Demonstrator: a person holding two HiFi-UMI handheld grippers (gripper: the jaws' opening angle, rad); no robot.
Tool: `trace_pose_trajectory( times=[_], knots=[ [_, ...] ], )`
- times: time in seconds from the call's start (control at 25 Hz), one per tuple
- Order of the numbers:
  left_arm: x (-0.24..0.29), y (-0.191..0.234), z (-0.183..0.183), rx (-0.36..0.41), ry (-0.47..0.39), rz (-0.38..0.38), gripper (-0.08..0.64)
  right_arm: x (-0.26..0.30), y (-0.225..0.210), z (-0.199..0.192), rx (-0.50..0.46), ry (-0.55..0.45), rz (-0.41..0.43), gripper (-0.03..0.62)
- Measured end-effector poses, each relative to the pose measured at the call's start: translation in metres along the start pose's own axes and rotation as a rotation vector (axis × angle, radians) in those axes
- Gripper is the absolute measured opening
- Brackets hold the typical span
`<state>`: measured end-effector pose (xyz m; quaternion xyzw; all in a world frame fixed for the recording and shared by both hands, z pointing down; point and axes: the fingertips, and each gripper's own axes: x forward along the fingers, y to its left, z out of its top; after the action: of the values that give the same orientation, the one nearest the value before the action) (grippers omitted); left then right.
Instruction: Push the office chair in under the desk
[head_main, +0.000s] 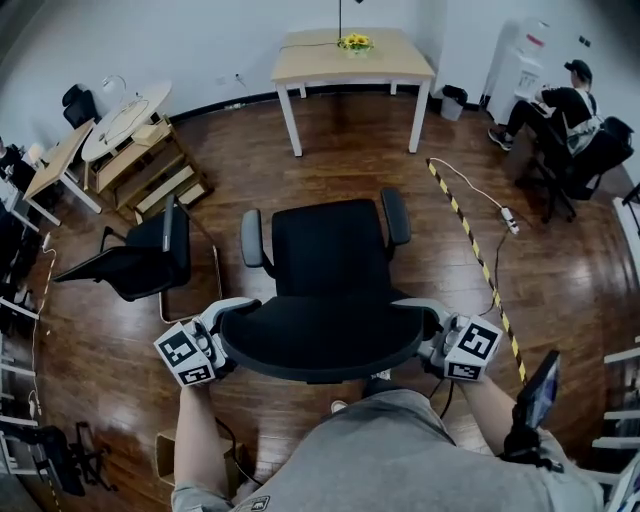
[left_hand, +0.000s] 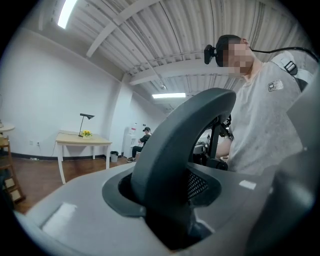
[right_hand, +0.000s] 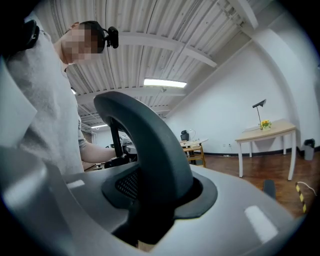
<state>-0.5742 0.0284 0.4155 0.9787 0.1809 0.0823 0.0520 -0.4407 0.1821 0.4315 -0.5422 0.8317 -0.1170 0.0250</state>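
The black office chair (head_main: 330, 250) stands on the wood floor, its seat toward the light wooden desk (head_main: 350, 58) at the far wall and well short of it. Its curved backrest (head_main: 320, 342) is nearest to me. My left gripper (head_main: 232, 322) is shut on the backrest's left edge and my right gripper (head_main: 425, 325) on its right edge. In the left gripper view the dark backrest rim (left_hand: 175, 145) fills the slot between the jaws of the left gripper (left_hand: 165, 200), with the desk (left_hand: 82, 140) far off. The right gripper (right_hand: 155, 200) holds the rim (right_hand: 150, 150) likewise.
A second black chair (head_main: 140, 262) stands at the left, beside wooden shelving (head_main: 150, 170) and a round table (head_main: 125, 120). A yellow-black cable strip (head_main: 470, 240) crosses the floor at the right. A seated person (head_main: 565, 105) and a water dispenser (head_main: 520, 62) are at the back right.
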Motion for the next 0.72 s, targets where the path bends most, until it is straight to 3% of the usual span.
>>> trace_pose_trajectory(
  times=[0.72],
  knots=[
    [0.098, 0.086, 0.022, -0.006, -0.007, -0.031, 0.181, -0.007, -0.126, 0.024, 0.004, 0.023, 0.025, 0.169]
  ],
)
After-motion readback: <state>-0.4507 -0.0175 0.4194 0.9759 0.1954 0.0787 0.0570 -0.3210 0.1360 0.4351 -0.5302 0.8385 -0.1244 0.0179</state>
